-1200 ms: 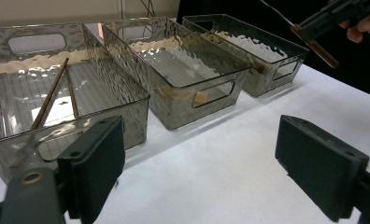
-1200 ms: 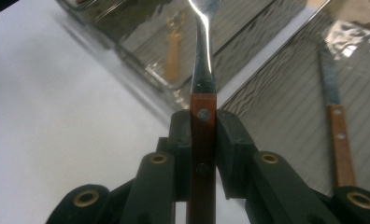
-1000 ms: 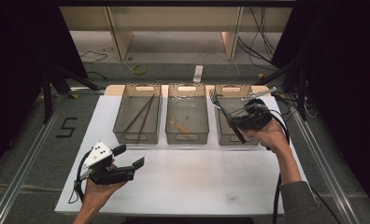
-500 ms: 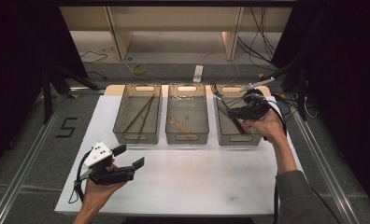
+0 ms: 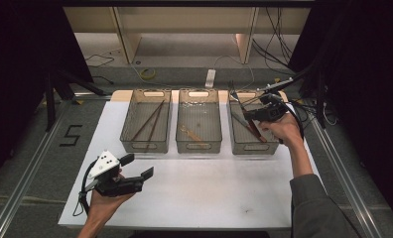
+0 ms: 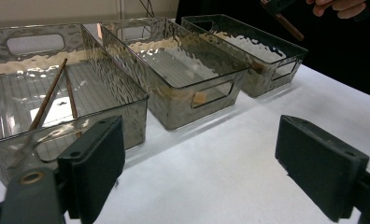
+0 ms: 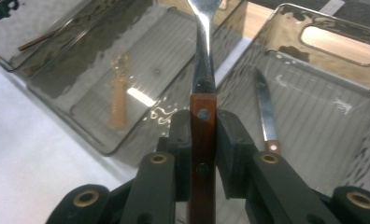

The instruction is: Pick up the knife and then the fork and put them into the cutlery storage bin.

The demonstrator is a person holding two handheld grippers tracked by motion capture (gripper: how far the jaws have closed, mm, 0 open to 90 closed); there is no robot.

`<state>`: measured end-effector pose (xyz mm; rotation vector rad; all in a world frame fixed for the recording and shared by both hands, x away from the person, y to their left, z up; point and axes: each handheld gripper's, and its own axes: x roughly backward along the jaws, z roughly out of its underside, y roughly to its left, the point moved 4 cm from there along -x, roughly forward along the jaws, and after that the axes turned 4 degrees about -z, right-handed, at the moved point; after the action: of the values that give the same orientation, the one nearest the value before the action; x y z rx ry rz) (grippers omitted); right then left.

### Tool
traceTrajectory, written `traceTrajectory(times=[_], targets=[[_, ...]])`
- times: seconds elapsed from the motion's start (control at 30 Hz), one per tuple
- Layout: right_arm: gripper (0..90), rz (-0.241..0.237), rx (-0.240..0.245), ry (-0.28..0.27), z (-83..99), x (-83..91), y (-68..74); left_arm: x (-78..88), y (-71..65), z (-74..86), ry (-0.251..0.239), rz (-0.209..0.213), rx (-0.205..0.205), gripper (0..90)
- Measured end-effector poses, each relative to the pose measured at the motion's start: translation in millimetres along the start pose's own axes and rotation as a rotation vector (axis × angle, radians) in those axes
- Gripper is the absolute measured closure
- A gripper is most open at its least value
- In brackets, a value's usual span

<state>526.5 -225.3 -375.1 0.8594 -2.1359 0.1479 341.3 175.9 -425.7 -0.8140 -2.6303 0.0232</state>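
My right gripper (image 7: 203, 121) is shut on a wood-handled metal utensil (image 7: 202, 70), whose steel neck points away from me. It hovers over the right clear bin (image 5: 232, 133), where the right gripper (image 5: 248, 115) is held up by a hand. A knife (image 7: 265, 107) with a wood handle lies in that bin. My left gripper (image 5: 137, 166) rests near the table's front left, open with nothing between its jaws, and the left gripper (image 6: 216, 172) faces the bins.
Three clear bins stand in a row on the white table (image 5: 209, 188). The left bin (image 6: 141, 100) holds two chopsticks (image 5: 150, 121). The middle bin (image 5: 177, 124) holds an amber utensil (image 7: 119, 105). Cables trail at the far right.
My right gripper has shifted a little toward the far side over the right bin, the utensil still clamped. The left gripper has stayed put.
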Motion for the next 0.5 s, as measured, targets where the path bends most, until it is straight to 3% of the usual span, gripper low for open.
traceTrajectory(times=[0.5], targets=[[77.6,0.059,-0.037,-0.007,-0.2,-7.2,-17.5,0.2,0.0,0.1,0.002,0.002,-0.004,15.5]])
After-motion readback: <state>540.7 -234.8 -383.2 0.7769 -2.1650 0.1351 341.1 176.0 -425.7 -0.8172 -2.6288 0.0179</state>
